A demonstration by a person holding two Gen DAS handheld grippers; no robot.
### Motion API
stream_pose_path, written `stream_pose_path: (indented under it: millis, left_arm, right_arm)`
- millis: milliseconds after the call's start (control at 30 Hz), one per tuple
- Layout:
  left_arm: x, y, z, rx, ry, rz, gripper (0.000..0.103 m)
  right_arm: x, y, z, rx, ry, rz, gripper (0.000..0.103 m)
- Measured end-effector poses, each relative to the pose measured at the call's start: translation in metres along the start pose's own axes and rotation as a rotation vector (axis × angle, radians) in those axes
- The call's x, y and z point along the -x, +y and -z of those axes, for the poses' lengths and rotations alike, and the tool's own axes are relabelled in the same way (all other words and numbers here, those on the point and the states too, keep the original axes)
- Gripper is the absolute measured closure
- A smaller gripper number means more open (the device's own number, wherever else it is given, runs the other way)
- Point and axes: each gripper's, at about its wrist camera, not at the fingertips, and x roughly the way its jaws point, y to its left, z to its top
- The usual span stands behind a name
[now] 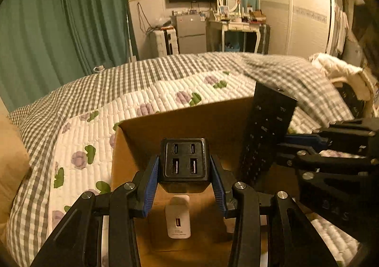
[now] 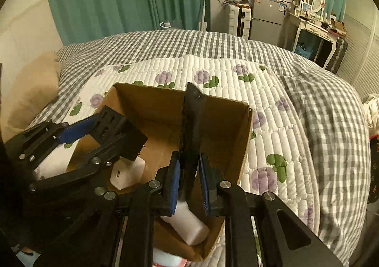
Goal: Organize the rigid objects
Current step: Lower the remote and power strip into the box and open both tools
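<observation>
An open cardboard box sits on the bed. My left gripper is shut on a black USB charger cube and holds it above the box; it also shows in the right wrist view. My right gripper is shut on a black remote control, held edge-on and upright over the box; the remote's button face shows in the left wrist view. A white charger lies on the box floor. Another white object lies in the box under the right gripper.
The box rests on a white quilted floral mat over a grey checked bedspread. A tan pillow lies at the left. Green curtains, a fridge and a dressing table stand beyond the bed.
</observation>
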Motion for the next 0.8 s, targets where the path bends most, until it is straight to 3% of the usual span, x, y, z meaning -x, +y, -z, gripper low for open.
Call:
stream_pose_path:
  millis: [167,233,267,333,400,467,600,733,800]
  left_arm:
    - [-0.015,0.003,0.005,0.032,0.074,-0.011,0.061]
    - [-0.018,0.009,0.008,0.056,0.093,-0.01,0.06]
    - [-0.015,0.011,0.009,0.062,0.082,-0.01,0.058]
    - [-0.003,0.015,0.008,0.068,0.041,-0.015,0.05]
    - [0.01,0.019,0.005,0.08,0.02,-0.021,0.033]
    - [0.023,0.024,0.003,0.091,-0.009,-0.02,0.03]
    - [0.054,0.032,0.011,0.118,-0.047,-0.041,0.012]
    - [0.076,0.039,0.033,0.149,-0.045,-0.038,0.008]
    - [0.083,0.04,0.046,0.174,-0.035,-0.043,0.004]
  right_arm:
    - [0.001,-0.004,-0.004,-0.014,-0.024,-0.001,0.085]
    - [0.011,-0.008,-0.006,-0.029,-0.033,0.012,0.067]
    - [0.014,-0.009,-0.006,-0.032,-0.038,0.019,0.064]
    - [0.026,-0.012,-0.006,-0.031,-0.051,0.043,0.058]
    - [0.036,-0.015,-0.003,-0.024,-0.069,0.048,0.057]
    - [0.048,-0.014,0.0,-0.011,-0.088,0.06,0.053]
    - [0.078,-0.01,0.009,0.01,-0.15,0.059,0.039]
    - [0.107,0.001,0.024,0.042,-0.216,0.046,0.018]
    - [0.116,0.008,0.035,0.061,-0.231,0.048,0.015]
